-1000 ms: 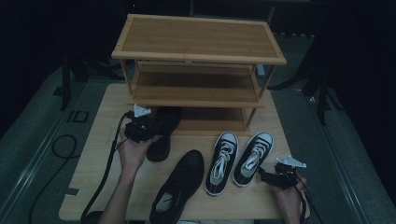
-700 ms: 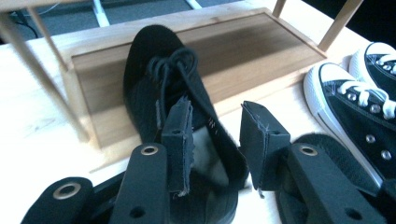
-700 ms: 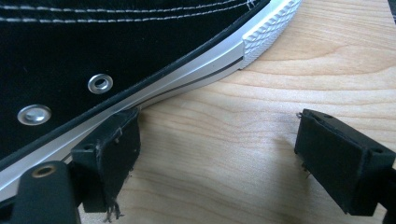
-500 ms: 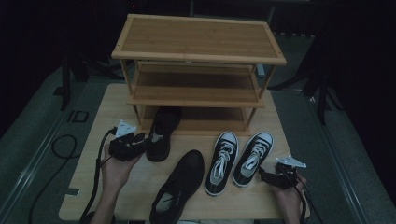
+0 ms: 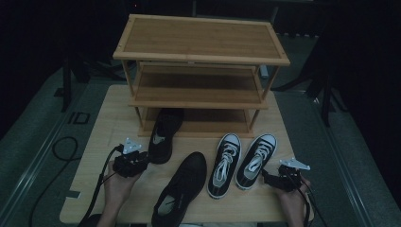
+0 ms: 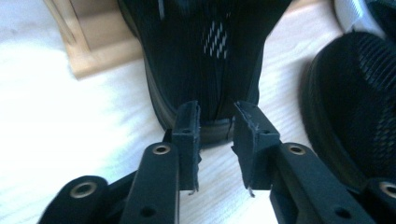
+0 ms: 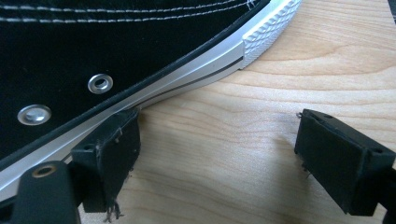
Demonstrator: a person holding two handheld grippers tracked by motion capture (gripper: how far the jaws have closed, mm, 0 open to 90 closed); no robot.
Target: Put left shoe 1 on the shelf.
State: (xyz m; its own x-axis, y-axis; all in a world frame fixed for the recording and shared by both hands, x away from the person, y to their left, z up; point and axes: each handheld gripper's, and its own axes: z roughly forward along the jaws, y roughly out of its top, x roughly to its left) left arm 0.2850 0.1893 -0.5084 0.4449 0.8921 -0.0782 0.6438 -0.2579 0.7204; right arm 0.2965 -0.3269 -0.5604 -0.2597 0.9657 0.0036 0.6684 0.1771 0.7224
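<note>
Since a second ago the left gripper (image 5: 135,161) has drawn back from the rack (image 5: 201,56) toward the near edge of the table (image 5: 113,109), leaving the black shoe (image 5: 163,135) with its toe tucked under the lowest shelf. Its jaws have just been closing and now stand a narrow gap apart just behind that shoe's heel; in the left gripper view the heel (image 6: 205,70) sits right ahead of the tips, and it looks as though nothing is pinched between them, though the view is dim. A second black shoe (image 5: 182,187) lies just to that gripper's right. The right gripper (image 5: 274,178) has stayed put, jaws wide apart on bare wood, its left jaw close against the white sole of the nearer sneaker (image 5: 255,161). Beyond that one lies the other sneaker (image 5: 226,163).
</note>
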